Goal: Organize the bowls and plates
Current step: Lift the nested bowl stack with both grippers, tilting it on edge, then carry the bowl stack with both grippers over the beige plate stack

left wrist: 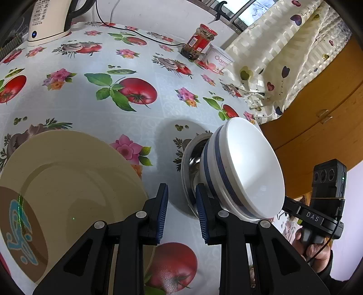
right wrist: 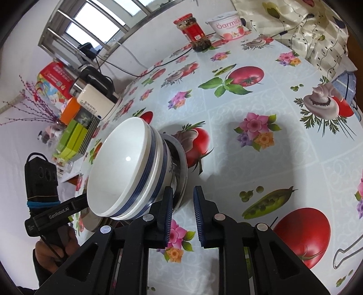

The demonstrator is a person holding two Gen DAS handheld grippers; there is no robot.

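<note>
White bowls with blue bands (left wrist: 249,168) are nested in a steel bowl (left wrist: 192,168) on the flowered tablecloth; the stack also shows in the right wrist view (right wrist: 127,168), with the steel bowl (right wrist: 181,170) under it. A cream plate (left wrist: 68,181) holding a brown dish with blue pattern (left wrist: 20,229) lies left of it. My left gripper (left wrist: 181,211) is open, between plate and stack, its right finger at the steel bowl's rim. My right gripper (right wrist: 182,215) is open just right of the stack, its left finger beside the steel bowl's rim. Both are empty.
A kettle (left wrist: 50,20), a red-lidded jar (left wrist: 199,42) and a yogurt tub (left wrist: 219,57) stand at the table's far side; a patterned cloth (left wrist: 283,56) hangs right. The right wrist view shows coloured boxes (right wrist: 72,127) to the left and a wire utensil (right wrist: 349,251) at lower right.
</note>
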